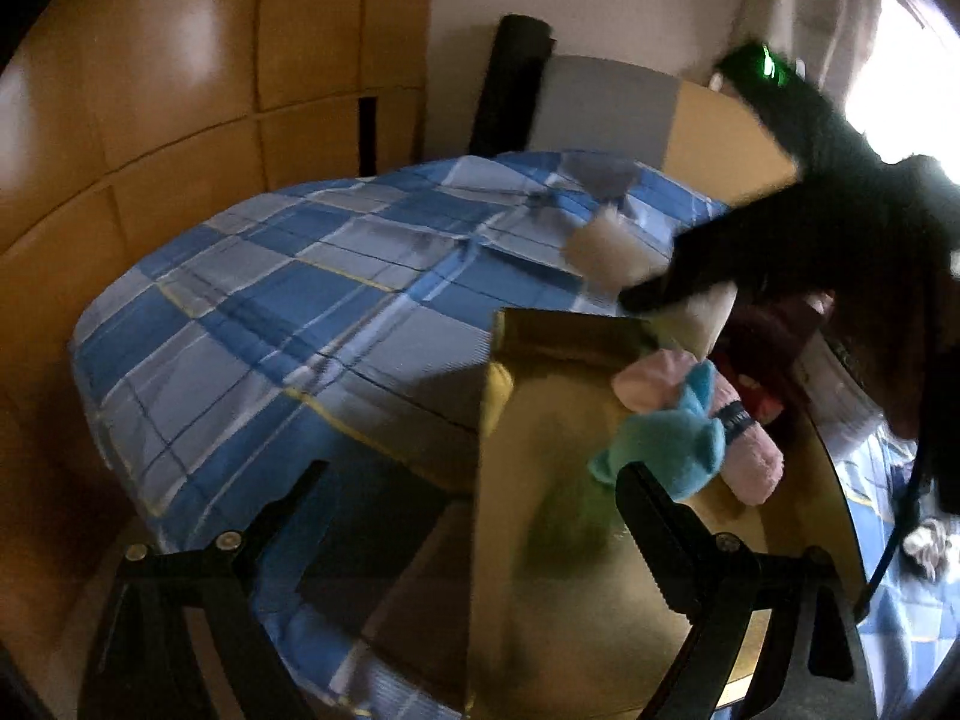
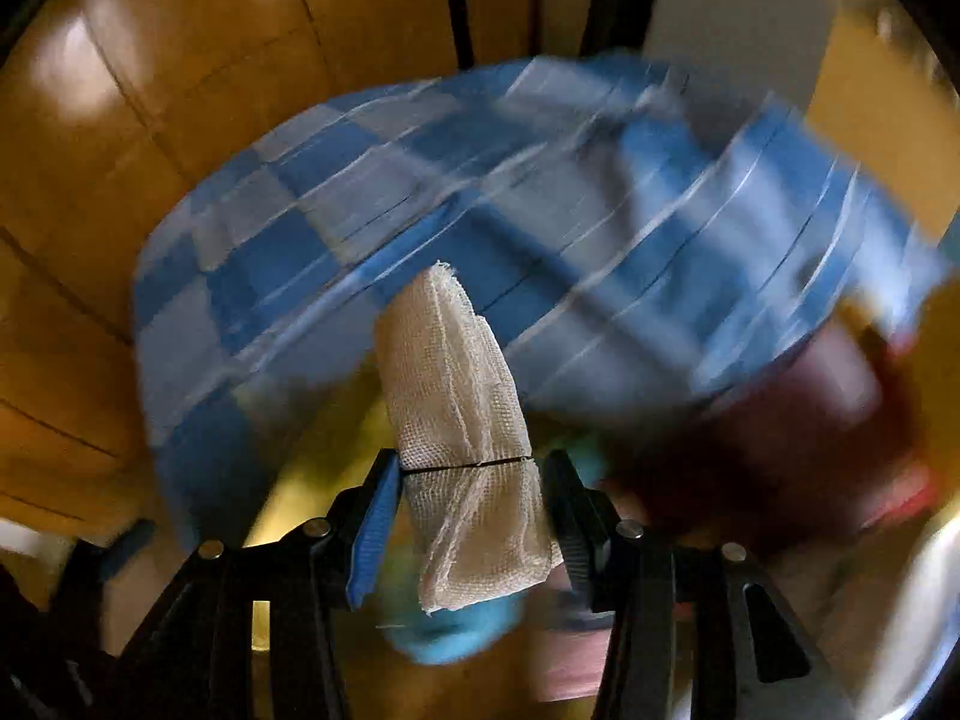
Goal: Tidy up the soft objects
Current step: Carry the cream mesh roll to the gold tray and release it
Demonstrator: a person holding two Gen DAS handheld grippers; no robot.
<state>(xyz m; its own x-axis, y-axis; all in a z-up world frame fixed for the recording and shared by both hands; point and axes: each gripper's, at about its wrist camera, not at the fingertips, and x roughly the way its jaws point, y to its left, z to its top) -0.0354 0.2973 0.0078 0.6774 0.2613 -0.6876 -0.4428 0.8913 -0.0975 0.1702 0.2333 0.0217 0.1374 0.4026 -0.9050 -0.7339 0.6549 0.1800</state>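
My right gripper is shut on a rolled cream mesh cloth, which sticks out past the fingertips. It hangs over an open cardboard box on the bed. In the box lie a light blue plush item, a pink rolled towel and a dark red soft thing. In the left wrist view the right gripper comes in from the upper right, blurred, with the cream cloth at its tip. My left gripper stands open at the box's near corner, with nothing gripped.
A blue and grey plaid bed cover fills the left and middle. Wooden wardrobe panels curve around behind it. A black chair back stands by the far wall. A dark cable hangs at the right.
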